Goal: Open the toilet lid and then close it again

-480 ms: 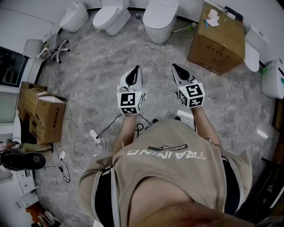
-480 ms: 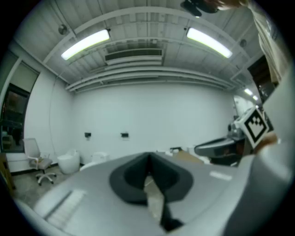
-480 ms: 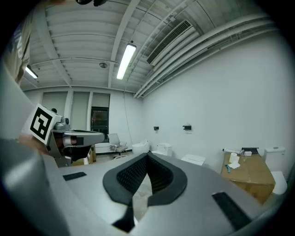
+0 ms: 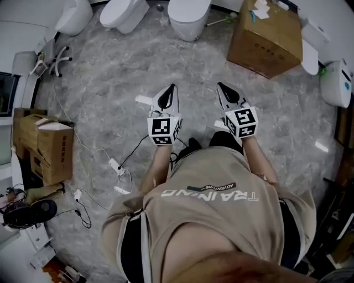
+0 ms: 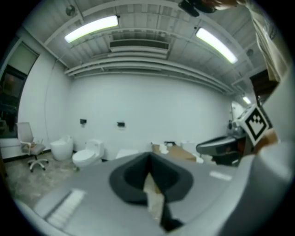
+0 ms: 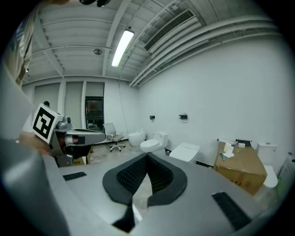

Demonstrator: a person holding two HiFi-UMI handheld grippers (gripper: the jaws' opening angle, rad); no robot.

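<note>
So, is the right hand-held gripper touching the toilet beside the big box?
Apart. The head view shows bare floor between the right hand-held gripper and the toilet.

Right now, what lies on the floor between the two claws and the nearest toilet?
Nothing: only bare grey marble floor separates the left claw and right claw from the toilet, as the head view shows.

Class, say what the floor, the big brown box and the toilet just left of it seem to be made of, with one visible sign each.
floor: polished stone or marble-look tile; grey cloudy veining.
brown box: likely corrugated cardboard; matt brown faces, creased straight edges.
toilet: probably glazed ceramic; smooth, rounded, uniformly white.
</note>
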